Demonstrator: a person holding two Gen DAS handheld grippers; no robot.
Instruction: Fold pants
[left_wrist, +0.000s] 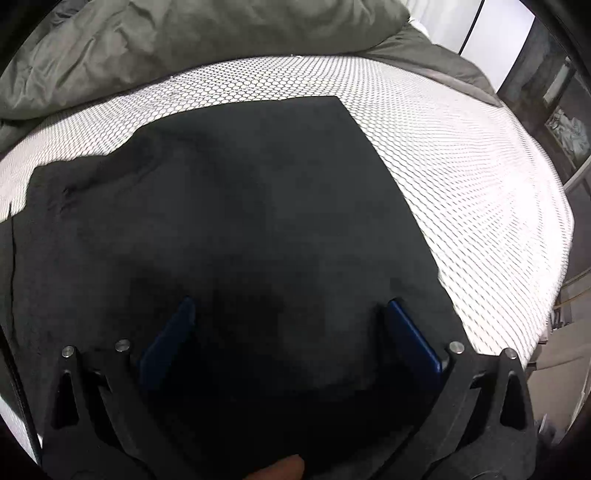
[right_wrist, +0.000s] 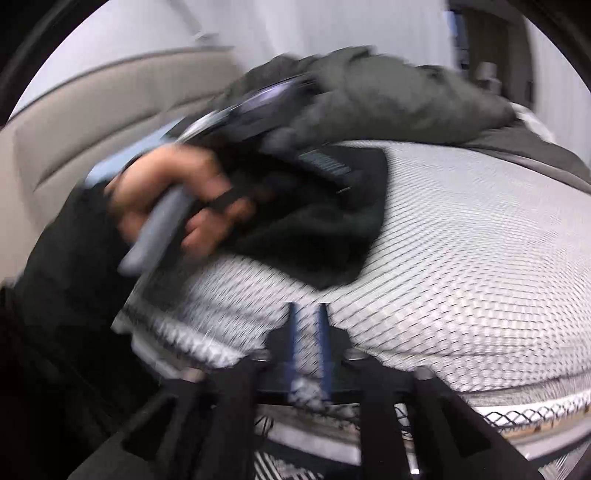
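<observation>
Black pants (left_wrist: 229, 206) lie flat on the white mesh-patterned mattress (left_wrist: 461, 177), folded into a broad dark slab with a straight far edge and a square far-right corner; the left side is more rumpled, with a few creases. In the right wrist view the same pants (right_wrist: 317, 236) show as a dark bundle on the far-left part of the mattress (right_wrist: 461, 258), heavily blurred.

Left gripper (left_wrist: 291, 332) sits low over the near part of the pants, blue pads (left_wrist: 413, 332) spread wide apart, nothing pinched between them; released. Whether the tips touch the cloth can't be told, too dark. A fingertip (left_wrist: 280, 469) shows at the bottom edge. In the right wrist view the person's left hand (right_wrist: 173, 199) grips a grey handle, dark sleeve (right_wrist: 62, 266) below it, over the near-left edge of the pants.

Right gripper (right_wrist: 307, 321) is off the pants, over bare mattress near its near edge; blue pads (right_wrist: 325, 347) narrow but with a gap, only mattress pattern seen between them; nothing grasped.

Outward: grey-green duvet (left_wrist: 184, 48) bunched at the far side of the mattress, beige padded headboard (right_wrist: 92, 122) far left, white wall (right_wrist: 258, 26) behind.
</observation>
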